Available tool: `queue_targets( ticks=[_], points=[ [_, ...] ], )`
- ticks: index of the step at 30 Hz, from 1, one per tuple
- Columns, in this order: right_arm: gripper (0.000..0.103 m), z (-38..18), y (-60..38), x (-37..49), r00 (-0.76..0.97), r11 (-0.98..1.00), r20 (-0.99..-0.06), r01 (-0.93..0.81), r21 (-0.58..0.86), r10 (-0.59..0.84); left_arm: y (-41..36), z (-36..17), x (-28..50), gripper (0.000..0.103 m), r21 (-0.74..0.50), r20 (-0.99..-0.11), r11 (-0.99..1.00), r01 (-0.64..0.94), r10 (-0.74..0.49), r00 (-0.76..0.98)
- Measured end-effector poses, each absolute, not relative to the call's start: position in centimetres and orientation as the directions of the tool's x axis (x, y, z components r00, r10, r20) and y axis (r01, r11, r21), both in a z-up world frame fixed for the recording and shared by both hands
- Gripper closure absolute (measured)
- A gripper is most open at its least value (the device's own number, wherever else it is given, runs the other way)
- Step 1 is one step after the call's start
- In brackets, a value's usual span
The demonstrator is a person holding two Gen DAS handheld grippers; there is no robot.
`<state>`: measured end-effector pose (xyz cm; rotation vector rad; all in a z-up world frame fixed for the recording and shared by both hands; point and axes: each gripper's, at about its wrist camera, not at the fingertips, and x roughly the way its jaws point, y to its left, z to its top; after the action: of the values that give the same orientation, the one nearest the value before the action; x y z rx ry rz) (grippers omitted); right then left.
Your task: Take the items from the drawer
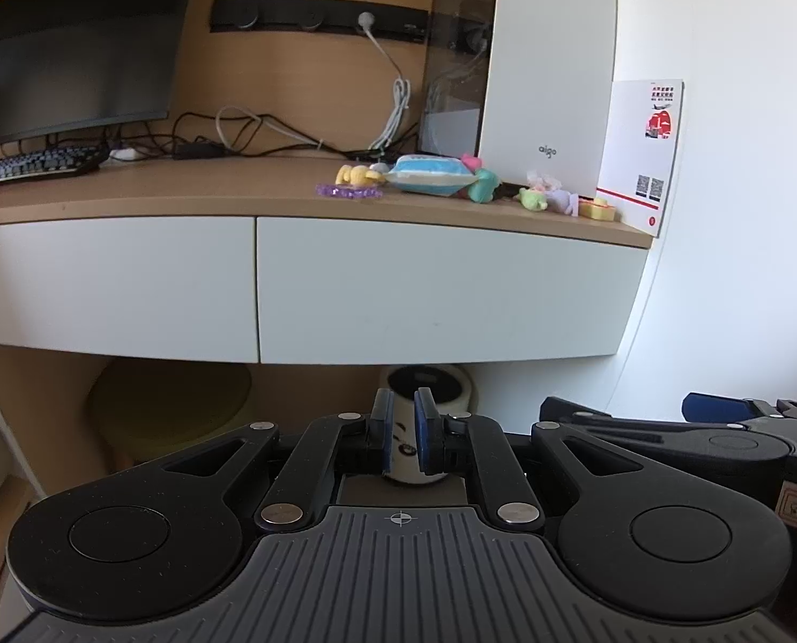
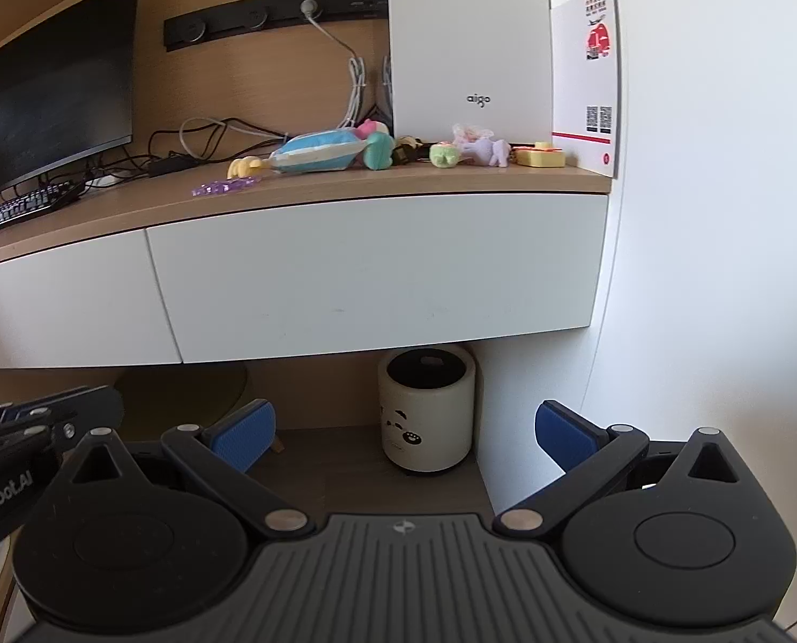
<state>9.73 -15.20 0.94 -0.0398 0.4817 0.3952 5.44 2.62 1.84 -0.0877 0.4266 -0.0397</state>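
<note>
Facing shut right drawer (image 2: 377,273), handleless, stiff: hooking bottom lip, 6 o'clock. Left gripper (image 1: 403,436) narrow, empty; right gripper (image 2: 403,436) wide.

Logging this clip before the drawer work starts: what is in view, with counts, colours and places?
Drawer fronts: two, white, both shut, under the desktop.
Desk: one, wood.
Monitor: one, black, desk left.
Keyboard: one, dark, below the monitor.
Computer case: one, white, desk right.
Plush toys: several, pastel, before the case.
Purple item: one, near the desk edge.
Card: one, white and red, against the wall.
Bin: one, cream, on the floor.
Left gripper: blue pads, nearly closed, empty.
Right gripper: blue pads, open.
</note>
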Motion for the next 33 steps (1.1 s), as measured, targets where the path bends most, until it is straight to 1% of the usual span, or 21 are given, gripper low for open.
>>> queue_targets(
  ticks=[5, 13, 20, 33],
  points=[
    [0.0, 1.08, -15.04, 9.31, 0.825, 0.927, -0.446, -0.373, 0.033, 0.347, 2.82, 1.82, 5.39, 0.092, -0.094, -0.408, 0.995, 0.017, -0.054, 0.911],
    [0.0, 1.32, -15.4, 9.22, 0.829, 0.932, -0.443, -0.358, 0.048, 0.341, 2.79, 1.51, 5.44, 0.092, -0.08, -0.394, 0.997, 0.019, -0.049, 0.918],
    [0.0, 1.16, -15.33, 9.04, 0.828, 0.93, -0.443, -0.367, 0.039, 0.345, 3.0, 0.9, 6.03, 0.092, -0.077, -0.411, 0.997, 0.016, -0.046, 0.91],
    [0.0, 1.09, -15.22, 9.23, 0.827, 0.93, -0.443, -0.367, 0.041, 0.346, 3.09, 0.87, 5.86, 0.092, -0.078, -0.41, 0.997, 0.025, -0.055, 0.91]
  ],
)
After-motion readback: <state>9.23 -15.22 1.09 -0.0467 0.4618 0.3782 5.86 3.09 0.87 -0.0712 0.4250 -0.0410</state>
